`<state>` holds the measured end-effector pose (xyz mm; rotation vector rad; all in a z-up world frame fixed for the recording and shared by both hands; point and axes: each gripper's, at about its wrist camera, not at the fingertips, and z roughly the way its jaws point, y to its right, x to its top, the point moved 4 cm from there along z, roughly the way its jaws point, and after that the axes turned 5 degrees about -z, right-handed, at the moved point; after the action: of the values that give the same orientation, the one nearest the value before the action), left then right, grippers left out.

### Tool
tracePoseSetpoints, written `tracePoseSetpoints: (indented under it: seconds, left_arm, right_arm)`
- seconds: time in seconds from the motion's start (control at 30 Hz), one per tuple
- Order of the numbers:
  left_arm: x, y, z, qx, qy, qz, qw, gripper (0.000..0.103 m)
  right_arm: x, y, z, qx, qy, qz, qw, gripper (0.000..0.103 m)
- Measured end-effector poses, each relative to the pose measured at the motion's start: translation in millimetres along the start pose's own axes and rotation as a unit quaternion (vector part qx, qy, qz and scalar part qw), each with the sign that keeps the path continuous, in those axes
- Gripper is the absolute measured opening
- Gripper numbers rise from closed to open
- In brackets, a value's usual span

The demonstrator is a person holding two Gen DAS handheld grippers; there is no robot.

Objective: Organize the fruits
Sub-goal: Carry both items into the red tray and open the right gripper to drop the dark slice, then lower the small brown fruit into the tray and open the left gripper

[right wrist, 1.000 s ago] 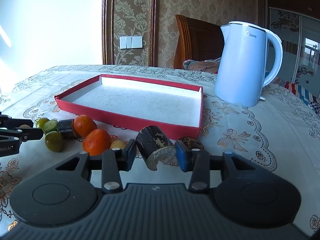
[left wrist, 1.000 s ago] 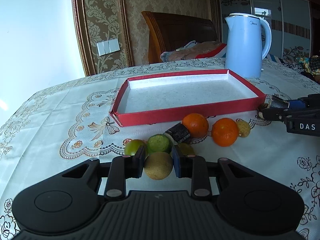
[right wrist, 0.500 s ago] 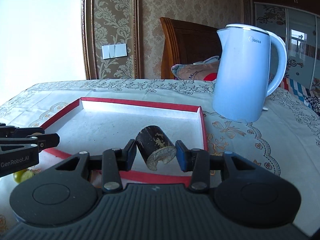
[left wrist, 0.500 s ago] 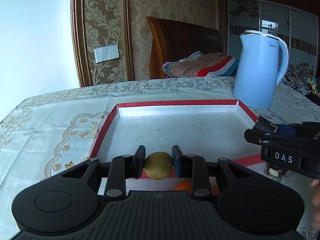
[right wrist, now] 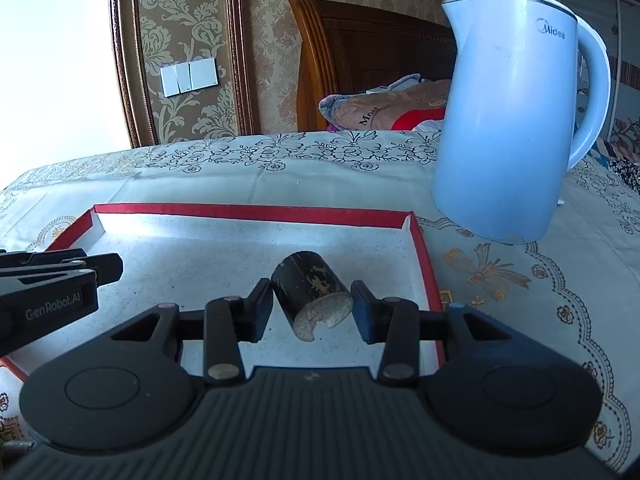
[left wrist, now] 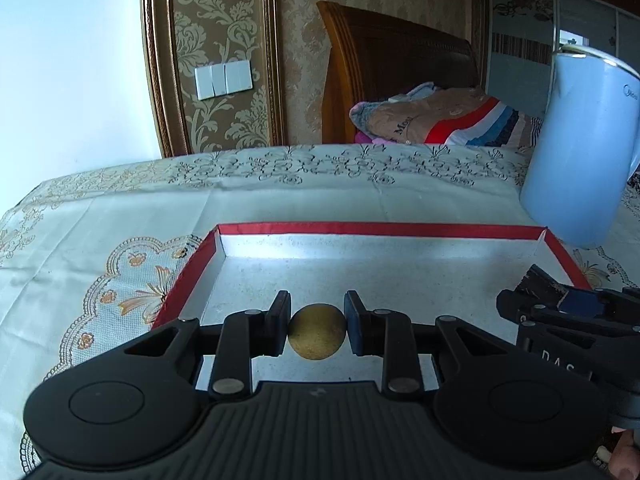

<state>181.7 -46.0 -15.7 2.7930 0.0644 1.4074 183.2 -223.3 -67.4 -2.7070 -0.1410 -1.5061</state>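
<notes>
Left gripper [left wrist: 317,323] clamped on round fruit [left wrist: 317,332], over tray [left wrist: 380,229] left half; right gripper [right wrist: 312,304] gripping dark cylinder [right wrist: 308,286], axis tilted, nearer right edge.

**A room in a home**

Damask wallpaper [left wrist: 224,52], a carved wooden headboard [left wrist: 392,64] with folded bedding [left wrist: 436,118], a wall switch [left wrist: 223,79], an embroidered tablecloth [right wrist: 280,168] and a blue electric kettle [right wrist: 504,120] mark a domestic bedroom.
</notes>
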Motion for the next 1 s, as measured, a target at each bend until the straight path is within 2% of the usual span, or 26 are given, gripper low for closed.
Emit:
tracePoseSetpoints:
  seconds: [0.2, 0.33, 0.57, 0.87, 1.0]
  left_arm:
    - [-5.9, -11.3, 17.4, 0.005, -0.053, -0.031, 0.9981, 0.029]
    - [-4.2, -13.7, 17.0, 0.005, -0.043, -0.037, 0.9984, 0.028]
    - [-4.1, -4.6, 15.0, 0.004, -0.033, -0.011, 0.9994, 0.029]
    - [-4.0, -5.6, 16.2, 0.002, -0.035, -0.014, 0.9993, 0.029]
    - [-4.3, -6.1, 16.4, 0.002, -0.035, -0.014, 0.9993, 0.029]
  right_arm:
    - [-4.9, -3.6, 13.0, -0.01, -0.019, -0.008, 1.0, 0.04]
    - [-6.3, -5.3, 13.5, -0.011, -0.019, -0.011, 1.0, 0.04]
    - [-6.8, -4.0, 15.7, -0.009, -0.02, -0.006, 1.0, 0.04]
    - [-6.8, -2.0, 13.6, -0.005, -0.016, 0.0, 1.0, 0.041]
    - [-4.4, -1.6, 8.2, -0.01, 0.003, 0.0, 1.0, 0.055]
